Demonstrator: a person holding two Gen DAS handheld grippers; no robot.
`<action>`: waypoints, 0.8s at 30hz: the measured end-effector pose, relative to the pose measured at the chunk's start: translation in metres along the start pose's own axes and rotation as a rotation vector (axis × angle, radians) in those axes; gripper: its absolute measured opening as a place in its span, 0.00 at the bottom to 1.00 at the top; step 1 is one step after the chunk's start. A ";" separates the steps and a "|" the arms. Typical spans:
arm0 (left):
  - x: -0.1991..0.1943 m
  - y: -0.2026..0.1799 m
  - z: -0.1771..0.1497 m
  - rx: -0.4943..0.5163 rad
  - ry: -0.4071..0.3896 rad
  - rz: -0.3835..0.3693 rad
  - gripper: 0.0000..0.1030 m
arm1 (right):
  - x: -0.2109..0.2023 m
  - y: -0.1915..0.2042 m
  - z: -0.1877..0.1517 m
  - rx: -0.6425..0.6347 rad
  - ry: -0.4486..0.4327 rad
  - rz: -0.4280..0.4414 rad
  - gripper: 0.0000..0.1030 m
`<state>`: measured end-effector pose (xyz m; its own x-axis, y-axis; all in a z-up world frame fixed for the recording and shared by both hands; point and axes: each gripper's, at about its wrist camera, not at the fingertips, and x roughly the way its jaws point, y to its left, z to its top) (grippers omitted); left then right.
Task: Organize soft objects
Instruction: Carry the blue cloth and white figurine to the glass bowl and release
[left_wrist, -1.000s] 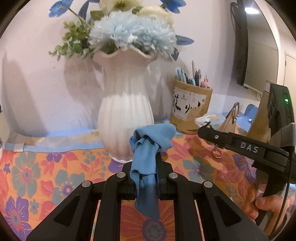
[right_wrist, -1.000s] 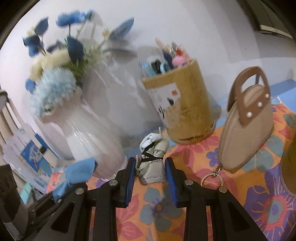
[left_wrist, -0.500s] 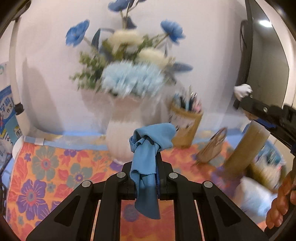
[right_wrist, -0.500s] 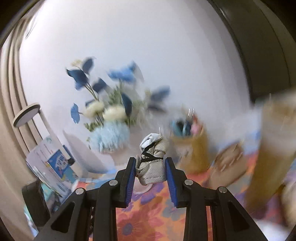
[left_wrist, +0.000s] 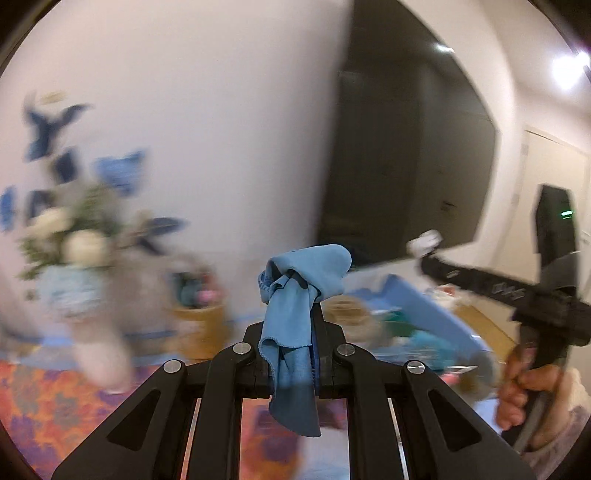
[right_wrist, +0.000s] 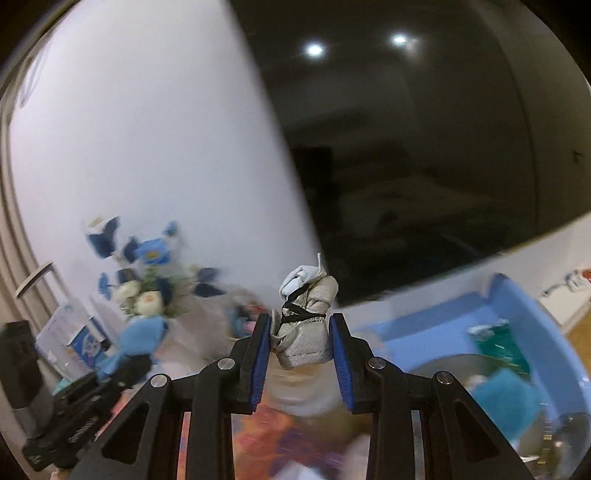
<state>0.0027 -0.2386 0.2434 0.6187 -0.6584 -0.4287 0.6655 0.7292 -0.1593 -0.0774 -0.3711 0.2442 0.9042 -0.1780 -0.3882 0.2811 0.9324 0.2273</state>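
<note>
Cloth is what you are carrying in both hands. Your left gripper (left_wrist: 291, 328) is clenching a blue cloth (left_wrist: 295, 317): the jaws are nearly together, the fabric is bunching into a knot above the fingertips, and a loose tail is hanging down between the black fingers toward 6 o'clock. Your right gripper (right_wrist: 301, 343) is grasping a small beige fabric bundle (right_wrist: 304, 328) with black cord crossing over it and a white piece poking out at the top; the blue pads (right_wrist: 260, 354) are pressing on both its sides, and it is sitting upright at the middle of the right wrist view.

In the left wrist view your right hand (left_wrist: 528, 391) is gripping the other tool's handle at 4 o'clock, with the bundle's white tip showing at 2 o'clock. A blue bin (left_wrist: 428, 310) is lying at 3 o'clock, behind the cloth. A blurred bouquet of blue and white flowers (left_wrist: 70, 236) is standing at 9 o'clock, above a floral tablecloth (left_wrist: 48, 398) at 8 o'clock.

In the right wrist view the bin's wall (right_wrist: 535, 314) is showing at 4 o'clock, with teal and blue items lying inside; I cannot tell what they are. A dark screen (right_wrist: 424, 147) is filling the wall from 12 to 3 o'clock. Your left gripper, with its cloth, is showing at 8 o'clock.
</note>
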 end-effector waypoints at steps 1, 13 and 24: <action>0.006 -0.019 -0.001 0.024 0.006 -0.031 0.10 | -0.005 -0.014 -0.001 0.013 0.013 -0.018 0.30; 0.086 -0.109 -0.042 0.082 0.166 -0.143 0.12 | -0.063 -0.113 -0.070 0.157 0.153 -0.236 0.30; 0.085 -0.105 -0.044 0.074 0.184 -0.126 0.91 | -0.080 -0.137 -0.095 0.210 0.170 -0.341 0.93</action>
<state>-0.0326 -0.3627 0.1841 0.4472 -0.6930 -0.5654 0.7656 0.6235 -0.1587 -0.2185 -0.4546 0.1595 0.6874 -0.3943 -0.6099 0.6299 0.7418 0.2303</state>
